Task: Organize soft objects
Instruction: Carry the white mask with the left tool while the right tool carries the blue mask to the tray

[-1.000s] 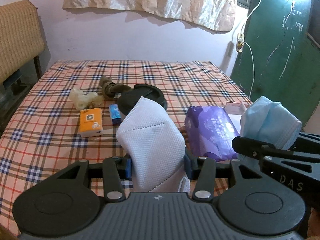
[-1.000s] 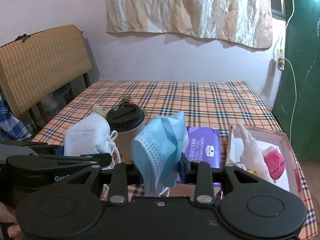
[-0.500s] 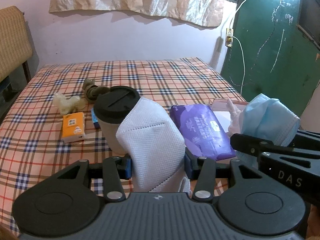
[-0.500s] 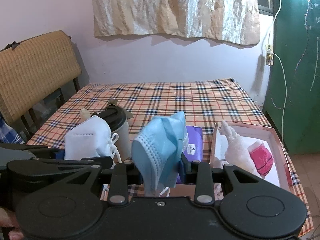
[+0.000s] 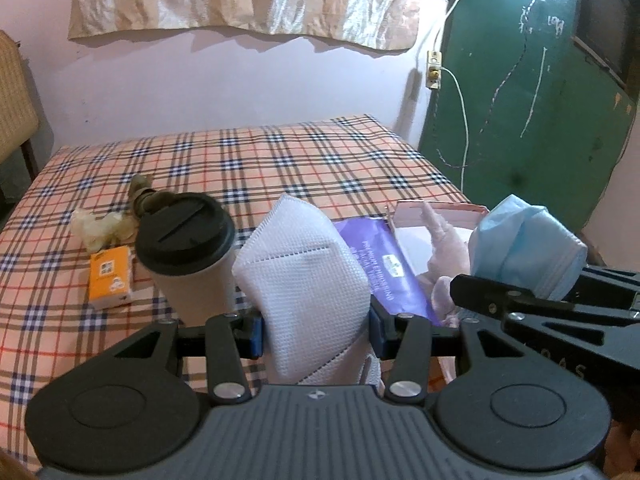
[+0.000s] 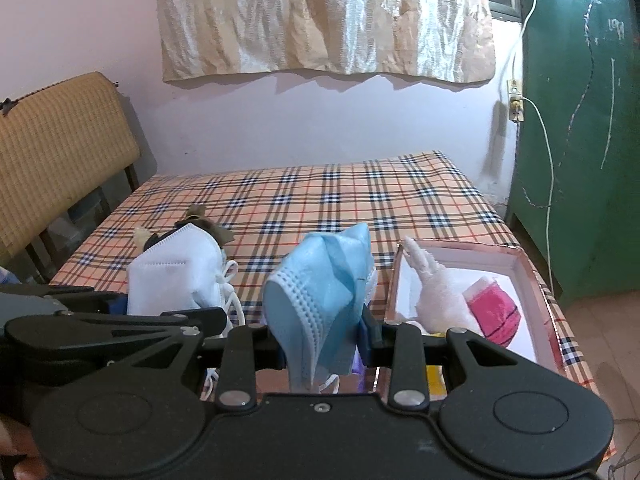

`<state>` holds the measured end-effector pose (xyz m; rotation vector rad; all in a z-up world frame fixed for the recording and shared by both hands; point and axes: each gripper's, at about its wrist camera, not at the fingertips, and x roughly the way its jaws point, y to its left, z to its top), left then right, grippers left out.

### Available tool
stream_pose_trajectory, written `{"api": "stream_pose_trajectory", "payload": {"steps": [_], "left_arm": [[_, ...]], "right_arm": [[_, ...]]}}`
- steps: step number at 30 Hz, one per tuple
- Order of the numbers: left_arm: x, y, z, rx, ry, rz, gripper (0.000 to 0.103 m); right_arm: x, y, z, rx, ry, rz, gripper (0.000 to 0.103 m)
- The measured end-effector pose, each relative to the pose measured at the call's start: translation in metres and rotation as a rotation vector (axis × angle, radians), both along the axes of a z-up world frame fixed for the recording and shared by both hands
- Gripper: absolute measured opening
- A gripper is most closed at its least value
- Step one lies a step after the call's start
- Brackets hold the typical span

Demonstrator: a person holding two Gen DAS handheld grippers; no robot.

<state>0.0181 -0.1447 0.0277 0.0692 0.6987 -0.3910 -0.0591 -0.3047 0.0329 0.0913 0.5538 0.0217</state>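
Nearest the lenses, the left gripper (image 5: 316, 330) is clamped on a white folded respirator mask (image 5: 304, 280), and the right gripper (image 6: 320, 340) is clamped on a crumpled blue surgical mask (image 6: 324, 288), both held above the plaid tablecloth (image 6: 320, 192). Just beyond the right gripper lies an open pink-rimmed box (image 6: 532, 276), already holding a white plush toy (image 6: 436, 292) and a pink knitted item (image 6: 494, 314). The step in hand appears to be carrying both masks to this box; the next move calls for positioning over its floor and releasing. Farther off stand a lidded paper cup (image 5: 188, 256), an orange tissue pack (image 5: 110, 278), and a purple packet (image 5: 380, 268) reading "PREMIUM"; the remaining print is illegible.
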Motion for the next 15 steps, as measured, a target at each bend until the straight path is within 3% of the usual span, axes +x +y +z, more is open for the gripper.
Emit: {"api": "stream_pose_trajectory", "payload": {"steps": [15], "left_arm": [[0.015,-0.037,0.001,0.019,-0.007,-0.059,0.049]], "right_arm": [[0.016,-0.04,0.0,0.008,-0.003,-0.054,0.039]]}}
